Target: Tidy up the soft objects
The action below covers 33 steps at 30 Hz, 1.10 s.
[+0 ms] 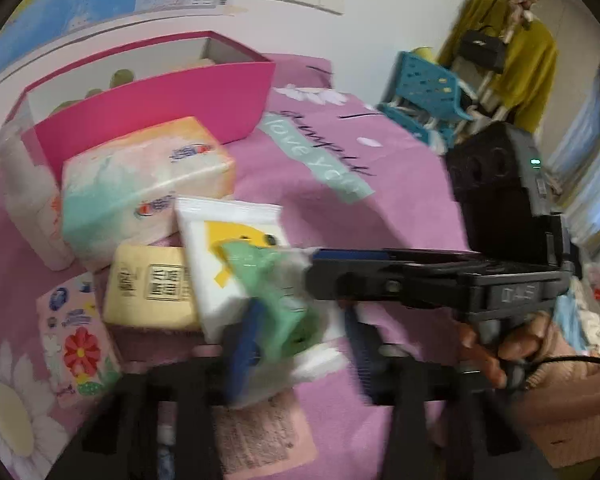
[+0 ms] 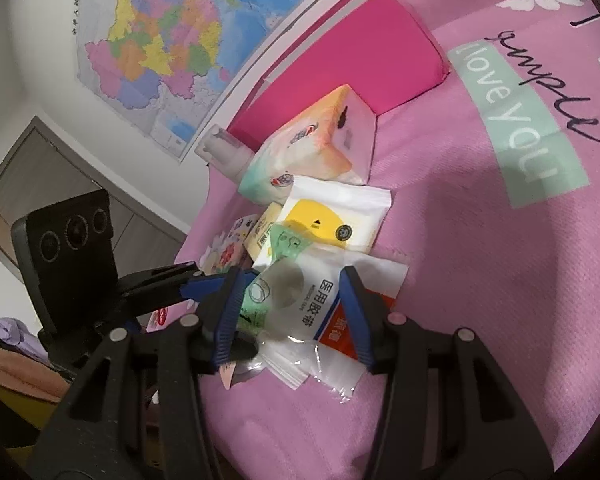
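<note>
Two grippers meet over one soft thing: a clear plastic packet (image 2: 300, 300) with a white label, an orange corner and a green card behind it, lying low and central in the right wrist view. The right gripper (image 2: 296, 300) has its blue-padded jaws about half open, one pad at each side edge of the packet; whether they press on it I cannot tell. From the left of that frame the left gripper (image 2: 204, 280) reaches in, jaws nearly closed, its tip at the packet's left edge. In the left wrist view the packet (image 1: 276, 300) is blurred between the lower pads. Behind it lie a white pack with a yellow face (image 2: 332, 216), a pastel tissue pack (image 2: 312, 140) and a pink box (image 2: 352, 60), all on the pink bedspread (image 2: 480, 280).
</note>
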{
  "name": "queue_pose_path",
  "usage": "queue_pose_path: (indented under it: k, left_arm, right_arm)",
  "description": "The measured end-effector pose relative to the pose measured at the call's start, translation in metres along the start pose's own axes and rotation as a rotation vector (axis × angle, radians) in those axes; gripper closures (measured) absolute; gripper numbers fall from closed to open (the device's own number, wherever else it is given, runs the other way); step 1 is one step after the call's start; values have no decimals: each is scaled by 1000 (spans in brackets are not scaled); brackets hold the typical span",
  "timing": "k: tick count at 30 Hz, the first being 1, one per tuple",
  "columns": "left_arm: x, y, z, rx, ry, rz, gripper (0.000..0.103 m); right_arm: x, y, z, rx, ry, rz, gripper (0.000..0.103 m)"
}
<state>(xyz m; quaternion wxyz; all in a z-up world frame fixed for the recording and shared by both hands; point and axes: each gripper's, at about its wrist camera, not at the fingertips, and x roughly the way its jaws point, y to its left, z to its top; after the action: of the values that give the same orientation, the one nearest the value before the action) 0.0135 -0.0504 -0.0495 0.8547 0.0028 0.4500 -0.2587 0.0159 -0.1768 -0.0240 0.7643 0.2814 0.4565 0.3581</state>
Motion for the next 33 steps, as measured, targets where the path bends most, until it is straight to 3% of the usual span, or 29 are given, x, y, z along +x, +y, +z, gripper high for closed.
queue_pose_path:
  k: [4, 9, 11, 20, 25, 27, 30, 33]
  left_arm:
    - [-1, 8, -1, -31, -16, -19, 83]
    - [-2, 9, -5, -25, -18, 10, 97]
    - [-2, 13, -7, -38, -18, -8, 97]
    - [-3, 11, -9, -29, -13, -19, 97]
    - [6, 2, -7, -8, 19, -68, 94]
    - [10, -6, -8, 21, 42, -100, 85]
    - [15, -15, -8, 47, 50, -104, 81]
    - [19, -17, -7, 40, 56, -128, 78]
  right_arm:
    - [-1, -3, 2, -6, 5, -5, 49]
    - [-27, -12, 3, 9, -54, -103, 49]
    - [-34, -16, 1, 0, -50, -167, 48]
    - [-39, -14, 0, -74, -21, -314, 48]
    - [-32, -6, -6, -118, 7, -296, 42]
    - [-30, -3, -9, -129, 12, -291, 41]
    - [-28, -1, -12, -132, 15, -263, 41]
    - [-23, -2, -13, -83, 25, -134, 41]
